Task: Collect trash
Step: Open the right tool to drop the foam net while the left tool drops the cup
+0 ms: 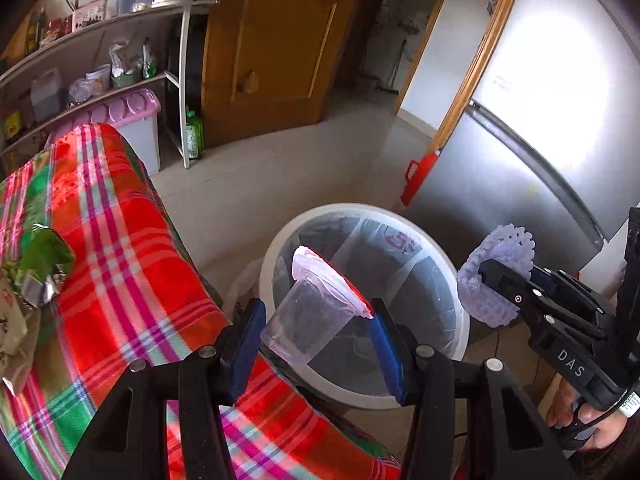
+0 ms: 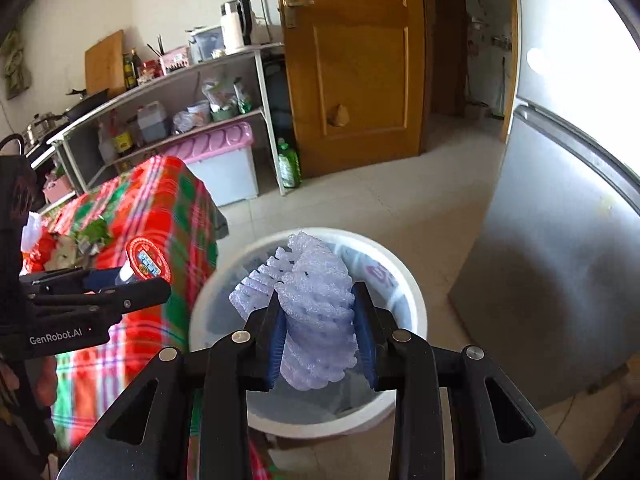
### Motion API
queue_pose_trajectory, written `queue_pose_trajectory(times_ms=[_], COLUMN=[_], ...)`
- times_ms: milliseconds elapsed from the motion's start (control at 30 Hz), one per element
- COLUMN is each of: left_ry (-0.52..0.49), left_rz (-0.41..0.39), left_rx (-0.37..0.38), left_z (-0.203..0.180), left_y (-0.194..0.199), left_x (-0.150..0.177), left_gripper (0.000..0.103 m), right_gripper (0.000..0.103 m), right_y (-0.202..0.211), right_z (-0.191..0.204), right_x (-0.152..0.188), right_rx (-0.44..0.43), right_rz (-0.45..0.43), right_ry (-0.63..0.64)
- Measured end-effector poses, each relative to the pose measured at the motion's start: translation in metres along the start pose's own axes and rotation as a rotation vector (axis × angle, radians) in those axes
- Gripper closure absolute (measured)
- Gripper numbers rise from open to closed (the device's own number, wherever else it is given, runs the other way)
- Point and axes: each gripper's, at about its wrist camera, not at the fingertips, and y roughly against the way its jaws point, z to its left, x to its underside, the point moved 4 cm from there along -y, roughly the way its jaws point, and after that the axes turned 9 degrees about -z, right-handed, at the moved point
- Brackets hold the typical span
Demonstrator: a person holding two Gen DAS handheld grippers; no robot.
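My left gripper [image 1: 316, 344] is shut on a clear plastic cup [image 1: 308, 320] with a peeled red-edged lid, held over the near rim of the white trash bin [image 1: 460, 344]. The cup also shows in the right wrist view [image 2: 146, 266]. My right gripper [image 2: 320, 336] is shut on a pale purple foam fruit net [image 2: 316, 308] and holds it above the bin [image 2: 412, 300], which has a clear liner. In the left wrist view the net [image 1: 496, 276] and right gripper [image 1: 486, 276] hang beside the bin's right rim.
A table with a red, green and pink plaid cloth [image 1: 132, 264] stands left of the bin and carries green wrappers [image 1: 40, 264] and other trash. A steel fridge [image 1: 532, 184] stands right. Shelves [image 2: 172, 92], a pink-lidded box [image 2: 224, 160] and a wooden door [image 2: 352, 60] are behind.
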Motion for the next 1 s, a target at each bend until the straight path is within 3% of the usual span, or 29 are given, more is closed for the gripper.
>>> queue_pose_trajectory(times_ms=[500, 733, 1000], left_ry=[-0.022, -0.009, 0.004], left_rz=[0.091, 0.09, 0.076], left_rx=[-0.019, -0.019, -0.018], left_z=[-0.014, -0.011, -0.009], left_y=[-0.047, -0.048, -0.041], left_x=[0.013, 0.013, 0.014], left_gripper=[0.05, 0.042, 0.042], right_gripper=[0.067, 0.046, 0.04], right_y=[-0.046, -0.054, -0.052], right_z=[-0.03, -0.031, -0.028], right_x=[0.035, 0.04, 0.043], right_rx=[0.062, 0.049, 0.051], right_rz=[0.135, 0.155, 0.151], right_ry=[0.008, 0.022, 0.026])
